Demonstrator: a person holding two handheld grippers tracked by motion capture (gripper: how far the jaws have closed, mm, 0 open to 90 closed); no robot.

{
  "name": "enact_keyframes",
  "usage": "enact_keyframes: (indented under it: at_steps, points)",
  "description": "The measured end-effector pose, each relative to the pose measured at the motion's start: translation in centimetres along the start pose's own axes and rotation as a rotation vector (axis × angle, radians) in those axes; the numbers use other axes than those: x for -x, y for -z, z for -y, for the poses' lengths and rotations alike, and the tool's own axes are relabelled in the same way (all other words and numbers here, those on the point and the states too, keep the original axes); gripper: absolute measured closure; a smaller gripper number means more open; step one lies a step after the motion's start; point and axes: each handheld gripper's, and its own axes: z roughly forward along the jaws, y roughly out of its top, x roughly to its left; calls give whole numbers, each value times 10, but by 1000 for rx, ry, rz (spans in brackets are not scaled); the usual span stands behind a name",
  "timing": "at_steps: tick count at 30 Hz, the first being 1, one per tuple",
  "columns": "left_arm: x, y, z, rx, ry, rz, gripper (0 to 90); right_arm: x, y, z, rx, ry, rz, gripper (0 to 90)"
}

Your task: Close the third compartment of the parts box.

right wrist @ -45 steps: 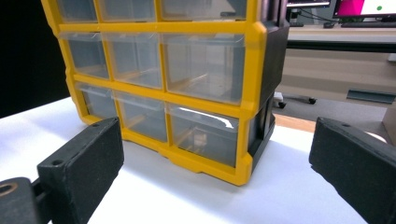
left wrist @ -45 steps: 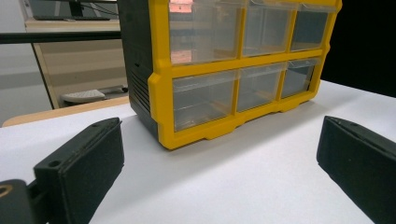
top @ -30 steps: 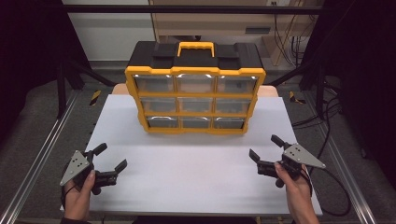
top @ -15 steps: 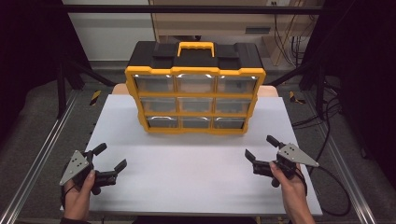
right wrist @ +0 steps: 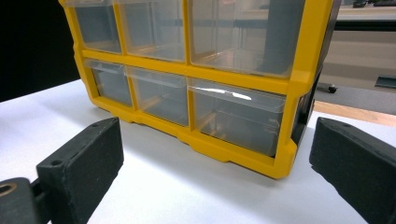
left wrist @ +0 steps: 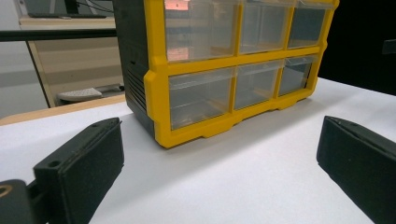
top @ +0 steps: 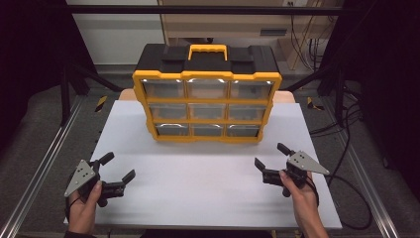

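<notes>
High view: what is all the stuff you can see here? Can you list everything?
Drawer organizer: one, yellow frame with black top, at the back middle of the table.
Drawers: nine, clear, in three rows of three, all pushed in.
Carry handle: one, yellow, on top of the organizer.
Table: one, white, under everything.
Left tool: one, black with a grey plate, near left corner, jaws open, holding nothing.
Right tool: one, black with a grey plate, near right side, jaws open, holding nothing.

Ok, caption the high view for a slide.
Two open hand-held grippers, left gripper and right gripper, face a yellow drawer organizer on a white table.
</notes>
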Motion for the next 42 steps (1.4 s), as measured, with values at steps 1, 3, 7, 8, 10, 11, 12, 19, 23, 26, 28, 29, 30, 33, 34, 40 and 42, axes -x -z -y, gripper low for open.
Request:
enact_keyframes:
  at_steps: [1, 3, 7, 8, 10, 11, 12, 19, 23, 26, 28, 29, 30, 33, 34, 40, 42]
  points:
    - [0, 0, 0, -1, -1, 0, 6, 0, -1, 1, -1, 1, 1, 33]
    - [0, 0, 0, -1, -2, 0, 5, 1, -3, 2, -2, -2, 1, 33]
    - [0, 0, 0, -2, -2, 0, 6, 2, -6, 2, 4, -1, 2, 33]
    - [0, 0, 0, -2, -1, 0, 6, 2, -6, 3, 5, -1, 2, 33]
    - [-1, -1, 0, -2, -1, -1, 6, 3, -8, 3, 5, -3, 7, 33]
    - [-1, 0, 0, -1, -1, -1, 6, 4, -9, 4, 8, -4, 10, 33]
    - [0, 0, 0, -2, -1, -1, 5, 4, -9, 4, 7, -6, 12, 33]
    - [-1, -2, 1, -10, -6, 1, 5, 4, -14, 5, 7, -2, 15, 32]
    - [-1, -2, 1, -10, -5, 1, 6, 4, -17, 5, 4, 1, 7, 37]
    - [-1, -3, 1, -11, -5, 4, 6, 3, -20, 6, 2, 3, 2, 37]
    - [-1, -3, 2, -15, -4, 6, 5, 2, -23, 7, -2, 2, -3, 38]
    - [-1, -4, 2, -17, -4, 8, 5, 1, -24, 7, -3, 5, -6, 38]
    - [-1, -4, 2, -18, -4, 9, 5, 0, -25, 8, -8, 2, -9, 38]
    - [-1, -5, 3, -23, -3, 12, 6, -3, -29, 9, -13, 7, -20, 39]
    - [-2, -6, 3, -23, -2, 11, 6, -4, -30, 9, -16, 7, -24, 39]
    - [-2, -9, 3, -30, 3, 6, 6, -11, -38, 12, -21, 9, -46, 42]
    - [-2, -10, 4, -28, 8, 8, 6, -13, -39, 13, -23, 10, -55, 42]
